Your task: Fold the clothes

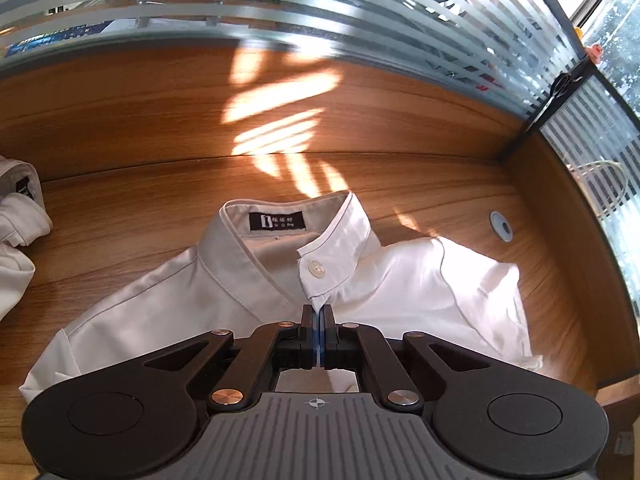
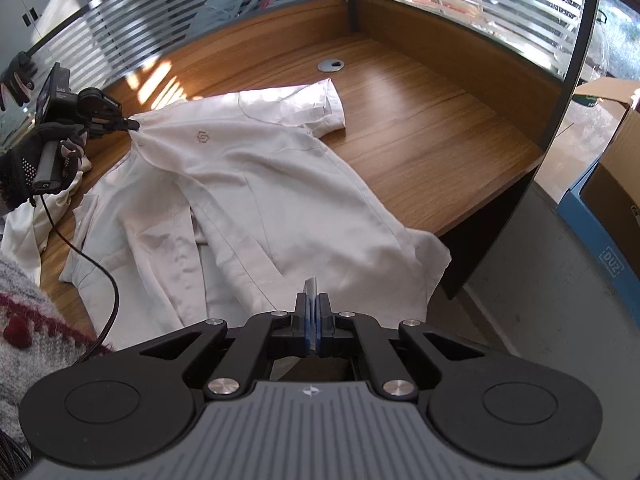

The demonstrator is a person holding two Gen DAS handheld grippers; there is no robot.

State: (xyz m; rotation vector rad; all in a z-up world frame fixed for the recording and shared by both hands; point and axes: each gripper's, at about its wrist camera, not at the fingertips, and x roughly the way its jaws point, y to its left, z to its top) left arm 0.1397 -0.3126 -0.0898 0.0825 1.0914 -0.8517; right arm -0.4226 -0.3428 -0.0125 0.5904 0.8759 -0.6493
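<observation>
Item: right gripper [image 2: 311, 308], nearest in its own view, at 6 o'clock. Fingers closed on the hem edge of the white shirt [image 2: 256, 184]; a sliver of cloth shows between the pads.

Item: white shirt, spread front-up and rumpled across the wooden desk [image 2: 420, 120], hem hanging off the near edge, one short sleeve toward 12 o'clock. No fold made yet; judged an early stage, straightening still in hand, all folding left.

Item: left gripper [image 1: 317, 312], fingers pinched shut on the placket just below the collar button [image 1: 317, 269].

Item: second white garment [image 1: 16, 224], bunched at 9 o'clock in the left view; unfolded.

Item: cardboard box [image 2: 612, 140], 3 o'clock, off the desk; contents cannot be told.
</observation>
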